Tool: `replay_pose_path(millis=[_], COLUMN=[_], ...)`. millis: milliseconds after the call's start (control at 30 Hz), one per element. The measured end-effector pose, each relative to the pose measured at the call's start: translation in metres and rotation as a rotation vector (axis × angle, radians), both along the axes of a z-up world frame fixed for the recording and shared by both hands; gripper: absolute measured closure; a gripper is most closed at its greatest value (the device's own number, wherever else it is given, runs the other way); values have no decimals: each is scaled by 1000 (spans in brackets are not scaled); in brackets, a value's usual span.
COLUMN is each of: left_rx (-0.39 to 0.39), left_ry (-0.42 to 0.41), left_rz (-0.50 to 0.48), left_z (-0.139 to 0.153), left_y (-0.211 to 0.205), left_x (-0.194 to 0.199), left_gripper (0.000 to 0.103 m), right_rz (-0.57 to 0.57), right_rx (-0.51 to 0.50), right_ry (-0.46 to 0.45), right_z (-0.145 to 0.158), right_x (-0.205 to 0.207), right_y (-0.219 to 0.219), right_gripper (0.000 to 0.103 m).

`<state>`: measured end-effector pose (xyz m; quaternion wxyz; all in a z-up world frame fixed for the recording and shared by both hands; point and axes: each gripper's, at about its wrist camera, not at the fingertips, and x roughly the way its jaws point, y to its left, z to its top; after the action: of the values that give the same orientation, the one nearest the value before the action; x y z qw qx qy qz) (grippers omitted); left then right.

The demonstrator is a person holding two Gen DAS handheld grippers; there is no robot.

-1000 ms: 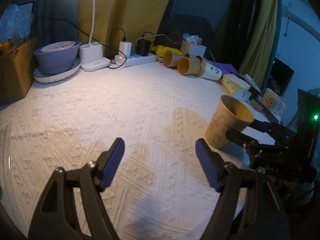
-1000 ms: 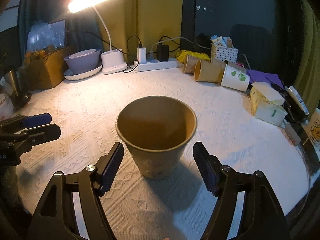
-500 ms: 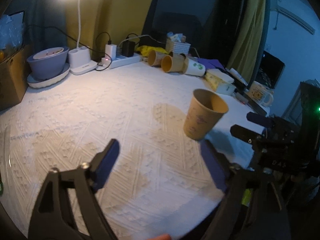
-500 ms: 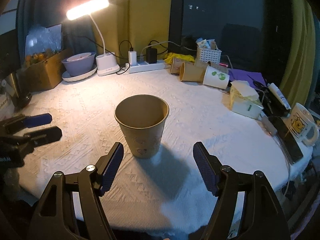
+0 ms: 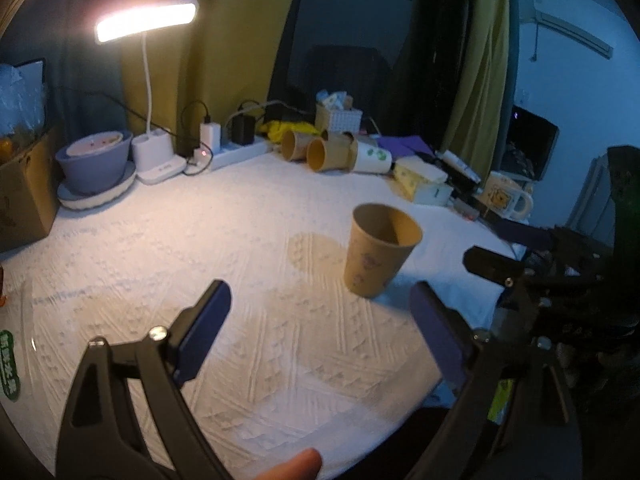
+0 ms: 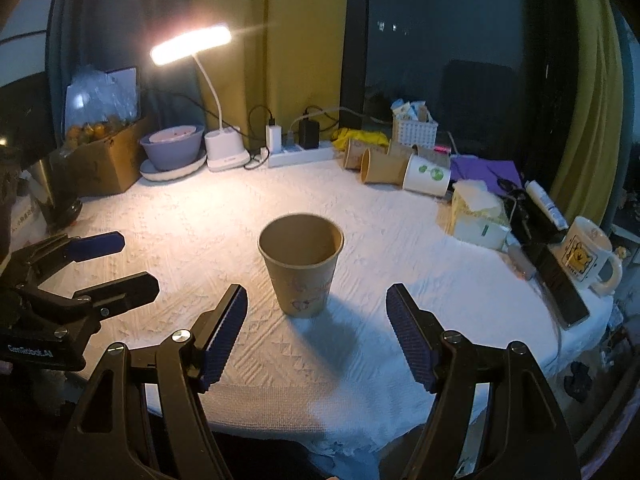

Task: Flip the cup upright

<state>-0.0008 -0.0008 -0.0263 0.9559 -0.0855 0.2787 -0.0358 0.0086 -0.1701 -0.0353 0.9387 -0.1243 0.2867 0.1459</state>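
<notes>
The brown paper cup (image 6: 301,268) is seen standing upright, mouth up, on the white-clothed bench (image 6: 400,264), apart from both tools. The right gripper (image 6: 316,336) and the left gripper (image 5: 320,328) are spread wide, nothing held. A clean retreat is best made straight back, so the cup is not brushed

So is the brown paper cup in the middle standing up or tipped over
Upright. The paper cup stands on its base on the white cloth, open mouth up, with neither gripper touching it.
</notes>
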Motion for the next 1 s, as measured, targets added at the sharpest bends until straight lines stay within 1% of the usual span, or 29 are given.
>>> replay_pose_path(millis=[133, 433, 733, 1000], left_rx=[0, 0, 29, 50], left_ry=[-47, -133, -217, -260], left_rz=[14, 8, -5, 31], left_z=[11, 29, 51, 64], left_y=[3, 3, -4, -7], left_x=[-3, -11, -15, -16], left_gripper=[11, 11, 11, 11], right_rz=[5, 12, 13, 14], right_rx=[9, 29, 36, 40], right_ry=[-34, -80, -144, -203], right_z=[12, 27, 46, 62], right_x=[-5, -12, -18, -26], right_y=[0, -5, -9, -11], right_gripper=[28, 28, 28, 28])
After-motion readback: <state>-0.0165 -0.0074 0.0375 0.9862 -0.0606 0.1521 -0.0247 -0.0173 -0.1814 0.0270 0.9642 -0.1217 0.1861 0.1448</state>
